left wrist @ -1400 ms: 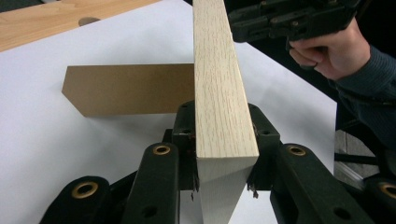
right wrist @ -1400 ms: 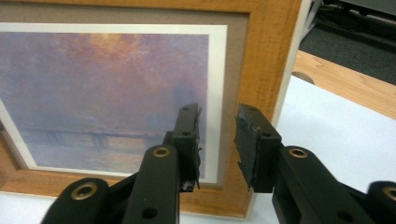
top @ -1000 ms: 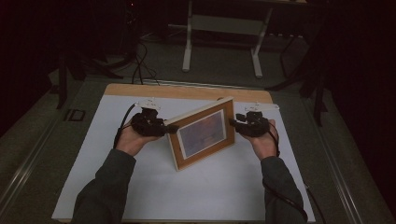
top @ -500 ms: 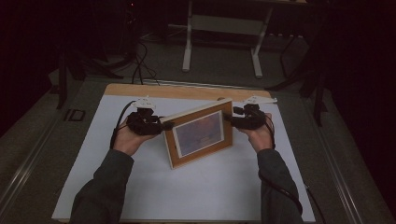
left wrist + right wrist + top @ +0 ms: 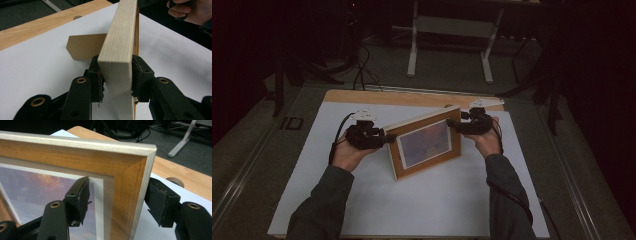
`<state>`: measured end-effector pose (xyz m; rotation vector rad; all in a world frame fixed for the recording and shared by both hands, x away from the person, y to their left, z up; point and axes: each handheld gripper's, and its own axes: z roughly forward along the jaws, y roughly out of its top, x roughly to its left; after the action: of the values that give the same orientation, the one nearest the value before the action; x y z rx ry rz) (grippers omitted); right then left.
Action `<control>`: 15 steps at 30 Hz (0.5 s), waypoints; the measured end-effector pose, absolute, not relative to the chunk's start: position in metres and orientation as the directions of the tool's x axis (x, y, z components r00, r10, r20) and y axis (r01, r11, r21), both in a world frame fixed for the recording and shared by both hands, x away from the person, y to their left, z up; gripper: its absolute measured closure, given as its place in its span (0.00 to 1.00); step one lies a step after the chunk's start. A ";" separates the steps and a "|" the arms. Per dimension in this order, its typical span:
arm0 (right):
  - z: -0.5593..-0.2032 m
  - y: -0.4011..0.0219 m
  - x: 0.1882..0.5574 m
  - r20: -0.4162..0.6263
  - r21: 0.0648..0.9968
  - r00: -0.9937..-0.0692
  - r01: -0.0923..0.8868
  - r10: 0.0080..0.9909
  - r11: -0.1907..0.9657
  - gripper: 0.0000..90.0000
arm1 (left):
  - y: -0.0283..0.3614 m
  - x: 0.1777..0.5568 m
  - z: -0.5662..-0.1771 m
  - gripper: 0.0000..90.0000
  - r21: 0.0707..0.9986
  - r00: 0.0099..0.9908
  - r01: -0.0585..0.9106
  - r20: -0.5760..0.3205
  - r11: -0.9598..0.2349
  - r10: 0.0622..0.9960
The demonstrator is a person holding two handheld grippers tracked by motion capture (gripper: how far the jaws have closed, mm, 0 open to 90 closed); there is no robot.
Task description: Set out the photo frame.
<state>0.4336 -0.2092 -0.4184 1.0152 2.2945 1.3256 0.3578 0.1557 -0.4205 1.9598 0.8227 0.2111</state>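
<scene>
Frame (image 5: 424, 143) upright mid-surface, long axis spanning both grippers: left gripper (image 5: 116, 75) clamped on its end, right gripper (image 5: 120, 202) just opened, pads clear.

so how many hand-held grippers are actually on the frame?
1 gripping. The left hand-held gripper clamps the frame at its left end. The right hand-held gripper straddles the top right corner, jaws just opened, pads apart from the wood.

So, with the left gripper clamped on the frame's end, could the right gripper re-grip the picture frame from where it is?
Probably yes. The right gripper has just been opening and its jaws straddle the picture frame corner, pads off the wood. Nothing lies between.
</scene>
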 end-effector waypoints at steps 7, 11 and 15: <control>-0.420 -0.208 0.437 0.105 0.843 -0.717 0.432 0.689 0.320 0.37 | 0.156 0.356 -0.421 0.76 0.833 0.754 0.462 -0.187 -0.304 0.630; -0.421 -0.209 0.440 0.109 0.841 -0.719 0.435 0.687 0.322 0.37 | 0.156 0.357 -0.421 0.76 0.833 0.755 0.460 -0.186 -0.306 0.629; -0.422 -0.205 0.443 0.109 0.834 -0.730 0.436 0.675 0.337 0.36 | 0.156 0.357 -0.420 0.76 0.832 0.756 0.459 -0.181 -0.312 0.629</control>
<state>0.4430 -0.2049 -0.4225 1.0001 2.3471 1.3425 0.3572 0.1561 -0.4203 1.9651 0.8240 0.2162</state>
